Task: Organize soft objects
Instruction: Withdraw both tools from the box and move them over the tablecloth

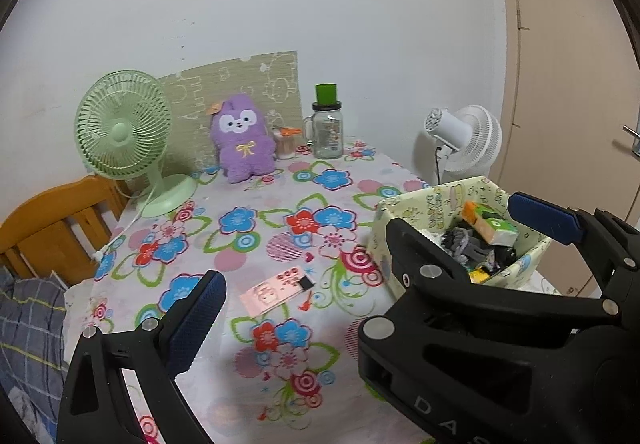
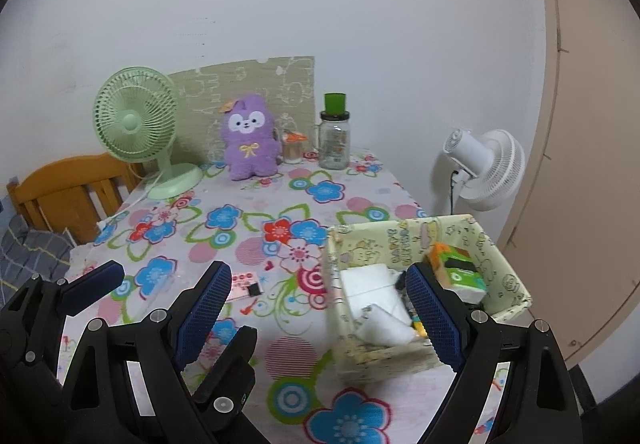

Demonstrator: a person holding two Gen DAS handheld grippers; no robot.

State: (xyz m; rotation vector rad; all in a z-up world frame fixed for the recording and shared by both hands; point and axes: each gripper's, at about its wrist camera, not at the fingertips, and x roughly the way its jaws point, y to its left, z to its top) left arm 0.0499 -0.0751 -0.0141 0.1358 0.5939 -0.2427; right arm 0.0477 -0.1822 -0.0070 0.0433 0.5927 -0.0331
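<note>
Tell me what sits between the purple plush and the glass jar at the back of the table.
A small container with an orange top stands between the purple plush and the glass jar; both wrist views show it.

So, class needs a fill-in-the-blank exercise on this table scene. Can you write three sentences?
1. The plush toy leaning against the wall is ____ in colour.
2. The green fan stands to the ____ of the plush toy in both views.
3. The tissue pack lies inside the fabric ____.

Missing words: purple; left; basket
</note>
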